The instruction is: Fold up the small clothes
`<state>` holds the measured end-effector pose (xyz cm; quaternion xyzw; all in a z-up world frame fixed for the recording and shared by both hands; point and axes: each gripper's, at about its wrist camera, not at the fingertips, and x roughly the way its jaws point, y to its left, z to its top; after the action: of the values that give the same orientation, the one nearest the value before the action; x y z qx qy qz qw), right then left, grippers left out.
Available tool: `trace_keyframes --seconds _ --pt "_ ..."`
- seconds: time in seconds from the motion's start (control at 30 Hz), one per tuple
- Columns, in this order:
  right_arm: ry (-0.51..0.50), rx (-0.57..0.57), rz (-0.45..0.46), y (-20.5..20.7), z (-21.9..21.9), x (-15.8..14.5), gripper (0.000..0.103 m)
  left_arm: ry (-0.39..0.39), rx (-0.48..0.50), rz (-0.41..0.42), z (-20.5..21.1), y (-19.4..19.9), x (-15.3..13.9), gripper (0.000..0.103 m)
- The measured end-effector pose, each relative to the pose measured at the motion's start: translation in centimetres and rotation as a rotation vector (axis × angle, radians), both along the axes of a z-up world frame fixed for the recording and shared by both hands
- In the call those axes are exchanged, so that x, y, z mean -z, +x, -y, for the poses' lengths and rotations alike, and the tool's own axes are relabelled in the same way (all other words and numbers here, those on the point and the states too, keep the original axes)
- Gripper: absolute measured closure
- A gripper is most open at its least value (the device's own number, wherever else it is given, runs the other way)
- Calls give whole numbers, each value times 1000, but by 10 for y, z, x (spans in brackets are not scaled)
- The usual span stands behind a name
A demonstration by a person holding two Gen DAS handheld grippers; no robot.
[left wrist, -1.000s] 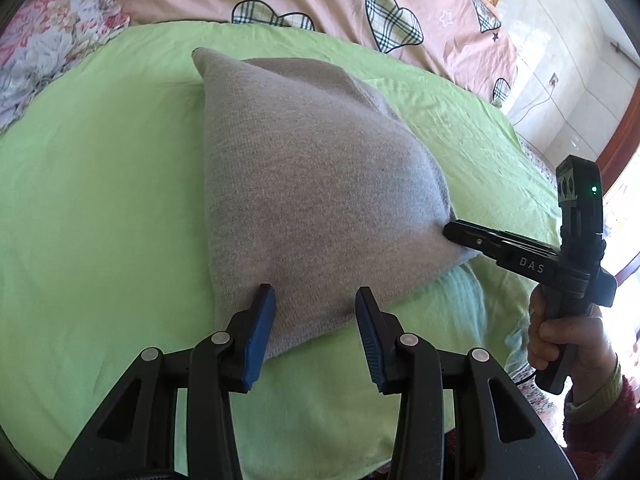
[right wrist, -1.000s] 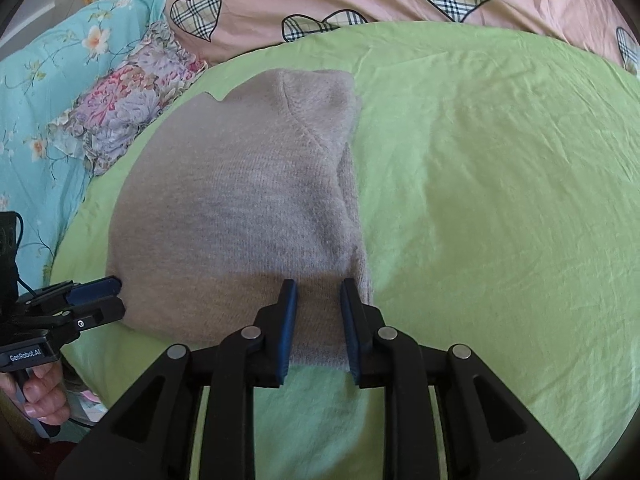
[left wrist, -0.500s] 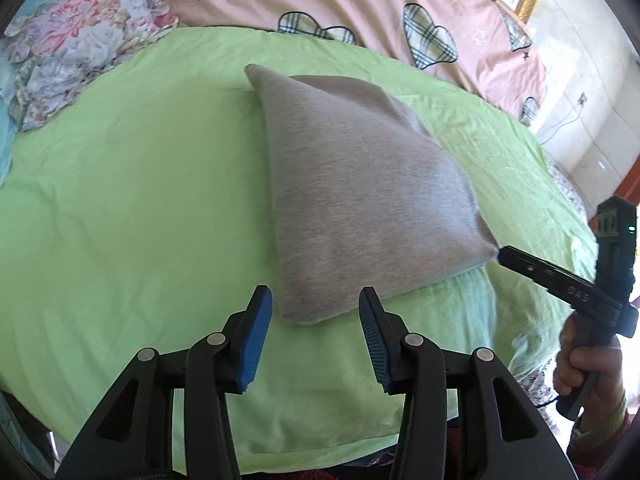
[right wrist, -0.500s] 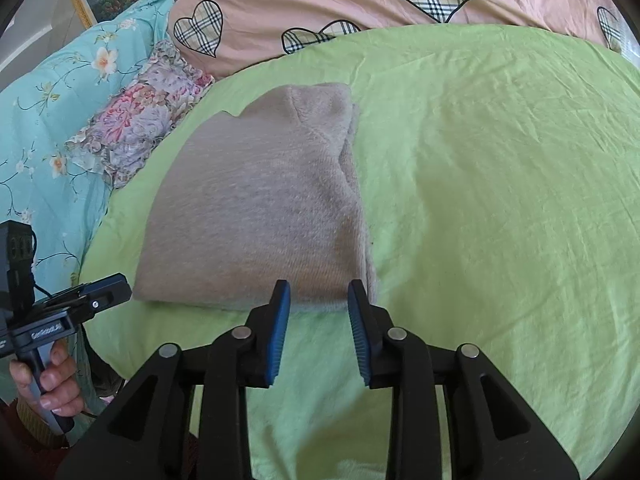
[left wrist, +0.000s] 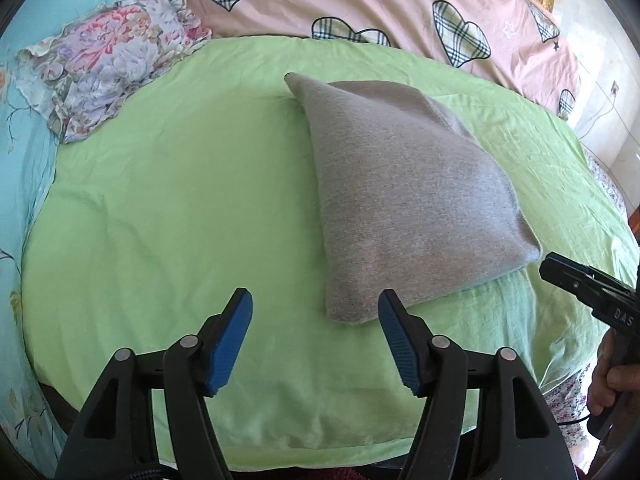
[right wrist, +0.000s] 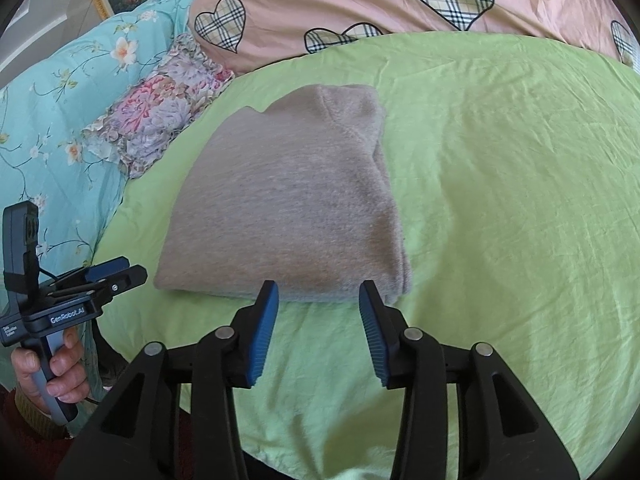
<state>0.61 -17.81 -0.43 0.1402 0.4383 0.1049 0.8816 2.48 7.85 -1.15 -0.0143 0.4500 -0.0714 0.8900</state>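
Right wrist alone shows garment point(right wrist: 288, 200) notch.

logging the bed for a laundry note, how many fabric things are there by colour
grey folded garment: 1
green sheet: 1
pink cover with plaid hearts: 1
turquoise floral cover: 1
purple and pink floral cloth: 1
total: 5

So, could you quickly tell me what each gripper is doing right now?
Left gripper: jaws opening, holding nothing.
Right gripper: jaws opening, nothing held; grey garment lies released.
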Motion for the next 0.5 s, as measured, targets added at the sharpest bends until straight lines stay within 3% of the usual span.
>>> trace_keyframes --seconds 0.33,0.5 --pt "4 -16 3 -1 -6 -2 46 12 -34 -15 -5 4 3 31" --pt "7 -23 21 15 -4 -8 43 -63 -6 -15 -7 25 -7 26"
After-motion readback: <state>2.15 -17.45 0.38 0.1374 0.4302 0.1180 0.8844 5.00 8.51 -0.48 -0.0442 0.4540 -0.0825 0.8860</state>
